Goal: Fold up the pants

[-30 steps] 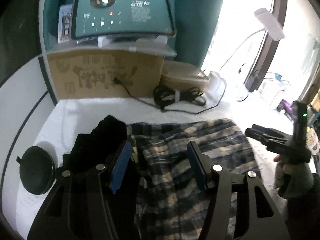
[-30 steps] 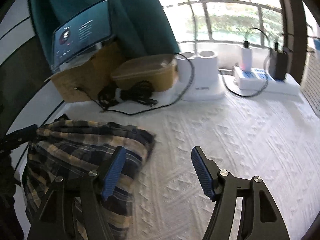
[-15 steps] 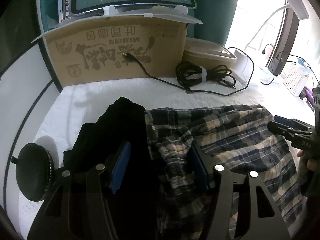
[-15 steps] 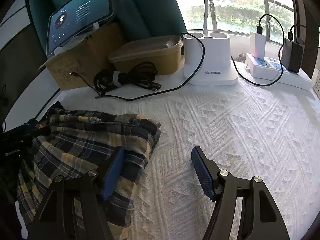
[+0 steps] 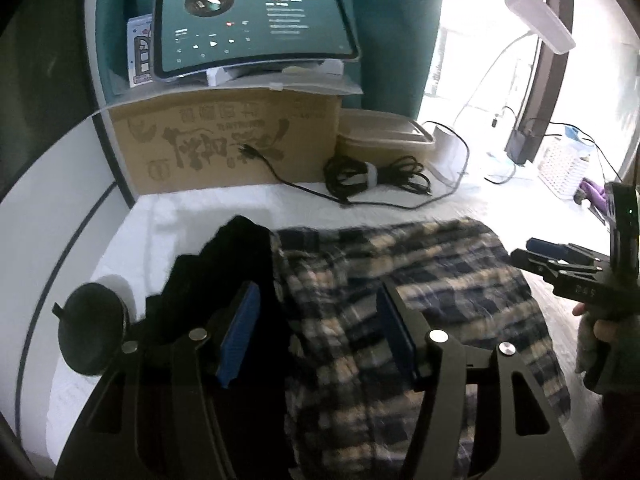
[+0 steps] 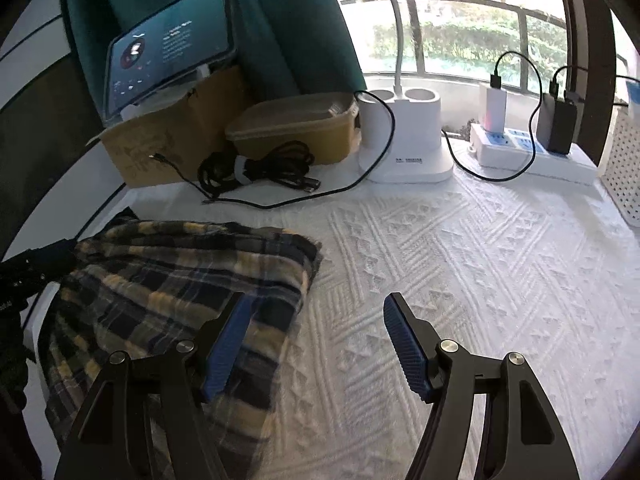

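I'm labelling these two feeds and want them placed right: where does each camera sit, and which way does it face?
Left wrist view: sits on the left claw, angled down at the plaid pants and a black garment; its own open fingers show, plus the right claw and a hand.
Right wrist view: sits on the right claw, angled down at the pants' edge and the white bedspread; its own open fingers show.
Shared: pants, tablet, cardboard box, coiled cable.
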{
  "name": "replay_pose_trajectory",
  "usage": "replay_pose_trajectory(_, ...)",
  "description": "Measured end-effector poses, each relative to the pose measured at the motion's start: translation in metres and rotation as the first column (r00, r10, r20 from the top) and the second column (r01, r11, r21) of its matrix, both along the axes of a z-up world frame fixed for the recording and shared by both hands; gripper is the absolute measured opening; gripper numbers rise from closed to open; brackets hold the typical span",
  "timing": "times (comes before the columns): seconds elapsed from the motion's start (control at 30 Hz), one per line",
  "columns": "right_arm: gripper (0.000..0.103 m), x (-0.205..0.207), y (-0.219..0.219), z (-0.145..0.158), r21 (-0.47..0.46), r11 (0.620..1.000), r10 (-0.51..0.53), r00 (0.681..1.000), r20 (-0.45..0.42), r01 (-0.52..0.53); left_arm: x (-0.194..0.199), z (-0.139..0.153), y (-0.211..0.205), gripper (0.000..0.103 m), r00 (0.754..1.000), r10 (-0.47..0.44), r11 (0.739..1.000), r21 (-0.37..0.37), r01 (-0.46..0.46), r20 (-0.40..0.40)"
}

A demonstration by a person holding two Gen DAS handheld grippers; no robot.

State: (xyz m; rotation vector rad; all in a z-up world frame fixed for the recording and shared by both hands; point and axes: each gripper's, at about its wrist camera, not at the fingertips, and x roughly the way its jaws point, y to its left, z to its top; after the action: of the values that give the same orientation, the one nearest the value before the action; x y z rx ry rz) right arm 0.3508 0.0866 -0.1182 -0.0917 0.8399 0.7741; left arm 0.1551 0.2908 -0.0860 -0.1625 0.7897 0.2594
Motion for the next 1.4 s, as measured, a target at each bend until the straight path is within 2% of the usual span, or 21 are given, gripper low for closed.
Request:
replay_pose_trajectory(0.33, 0.071, -0.024, 0.003, -0.010, -0.024, 0.998, 0.049, 0.999, -0.023, -0.050, -0.005, -0.032, 0.003, 0.061, 0.996, 0.016, 0.999, -0.042, -0.020, -0.088)
replay_pose_trajectory(0.5, 0.071, -0.025, 0.002, -0.021, -0.088, 0.995, 0.041, 0.999, -0.018, -0.042, -0.005, -0.036, 0.009, 0.064, 0.995, 0.027, 0.999, -0.036, -0.030, -0.099)
replay_pose_trajectory(0.7, 0.071, -0.022, -0.011, -0.023, -0.104, 0.995, 0.003, 1.000, -0.018, -0.005, -0.012, -0.028, 0.006, 0.064, 0.994, 0.044, 0.999, -0.021, -0.046, -0.102)
replay_pose_trajectory(0.77, 0.071, -0.025, -0.015, -0.021, -0.102, 0.995, -0.001, 1.000, -0.011, 0.000, -0.018, -0.017, 0.001, 0.064, 0.996, 0.047, 0.999, -0.014, -0.048, -0.073)
replay_pose_trajectory(0.87, 0.071, -0.032, -0.020, -0.015, -0.080, 0.997, 0.003, 1.000, -0.010, -0.004, -0.027, -0.005, -0.008, 0.064, 1.000, 0.016, 1.000, -0.016, -0.017, -0.027)
replay_pose_trajectory(0.97, 0.071, -0.044, -0.023, -0.008, -0.048, 0.999, 0.024, 1.000, -0.007, -0.024, -0.032, -0.002, -0.020, 0.064, 1.000, -0.010, 1.000, -0.010, 0.010, -0.024)
replay_pose_trajectory(1.2, 0.071, -0.079, -0.016, -0.013, -0.068, 0.990, 0.118, 0.993, -0.027, -0.120, -0.046, -0.028, -0.028, 0.064, 0.995, -0.001, 0.999, -0.042, -0.003, -0.097)
replay_pose_trajectory(1.4, 0.071, -0.096, -0.022, -0.026, -0.108, 0.984, 0.137, 0.990, -0.019, -0.138, -0.055, -0.042, -0.027, 0.065, 0.991, 0.018, 0.999, -0.036, -0.023, -0.131)
